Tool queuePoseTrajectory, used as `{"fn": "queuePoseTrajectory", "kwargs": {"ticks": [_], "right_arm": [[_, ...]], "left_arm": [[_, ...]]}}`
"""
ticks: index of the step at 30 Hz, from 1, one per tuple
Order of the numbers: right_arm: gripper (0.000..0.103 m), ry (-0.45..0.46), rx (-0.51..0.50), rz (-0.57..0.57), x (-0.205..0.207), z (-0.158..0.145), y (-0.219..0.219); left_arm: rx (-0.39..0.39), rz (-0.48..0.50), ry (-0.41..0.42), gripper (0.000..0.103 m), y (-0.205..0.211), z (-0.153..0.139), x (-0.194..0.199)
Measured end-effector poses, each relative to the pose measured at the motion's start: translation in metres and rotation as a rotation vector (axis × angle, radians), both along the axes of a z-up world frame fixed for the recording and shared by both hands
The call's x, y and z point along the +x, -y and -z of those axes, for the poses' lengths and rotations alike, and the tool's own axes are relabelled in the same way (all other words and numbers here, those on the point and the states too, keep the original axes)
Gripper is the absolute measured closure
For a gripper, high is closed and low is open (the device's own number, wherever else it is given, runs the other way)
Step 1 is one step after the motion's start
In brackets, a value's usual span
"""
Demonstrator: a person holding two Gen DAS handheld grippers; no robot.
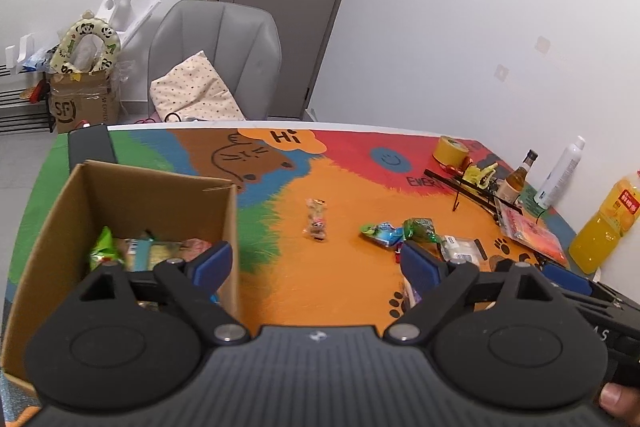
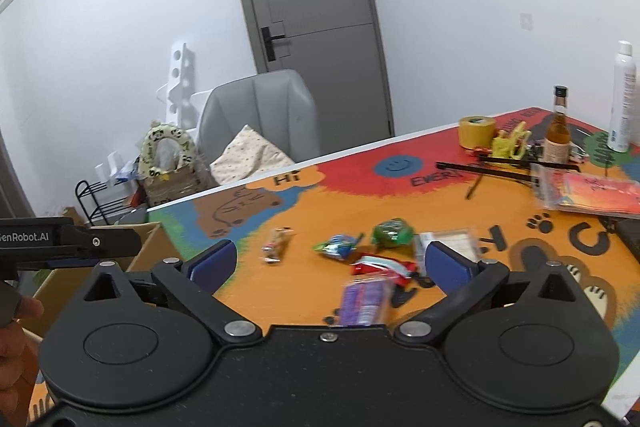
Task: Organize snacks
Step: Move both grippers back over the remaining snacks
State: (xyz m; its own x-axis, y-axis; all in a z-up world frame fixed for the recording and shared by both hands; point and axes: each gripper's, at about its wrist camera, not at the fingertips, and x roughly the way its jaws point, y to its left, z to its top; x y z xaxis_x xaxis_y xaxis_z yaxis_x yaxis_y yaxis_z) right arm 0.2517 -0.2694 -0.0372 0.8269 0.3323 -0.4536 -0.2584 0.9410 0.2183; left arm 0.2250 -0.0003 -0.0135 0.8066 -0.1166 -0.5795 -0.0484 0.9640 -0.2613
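I see the colourful table mat filling both views. At nine o'clock in my left view stands the cardboard box, snack packets already inside. My left gripper is spread wide with nothing between its pads, its left pad over the box's edge. My right gripper is spread too, empty. Loose on the mat: purple packet at six o'clock, red packet, blue-green packet, green packet, small candy packet at ten.

A yellow tape roll stands beside a brown glass bottle near a white spray can.
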Motion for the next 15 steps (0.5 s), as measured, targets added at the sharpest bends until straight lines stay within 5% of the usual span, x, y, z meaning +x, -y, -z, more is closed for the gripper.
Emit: {"fn": "queuePoseTrajectory", "kwargs": {"ticks": [15], "right_arm": [[0.001, -0.035, 0.081, 0.066, 0.033, 0.027, 0.063]], "left_arm": [[0.063, 0.024, -0.017, 0.013, 0.054, 0.010, 0.043]]}}
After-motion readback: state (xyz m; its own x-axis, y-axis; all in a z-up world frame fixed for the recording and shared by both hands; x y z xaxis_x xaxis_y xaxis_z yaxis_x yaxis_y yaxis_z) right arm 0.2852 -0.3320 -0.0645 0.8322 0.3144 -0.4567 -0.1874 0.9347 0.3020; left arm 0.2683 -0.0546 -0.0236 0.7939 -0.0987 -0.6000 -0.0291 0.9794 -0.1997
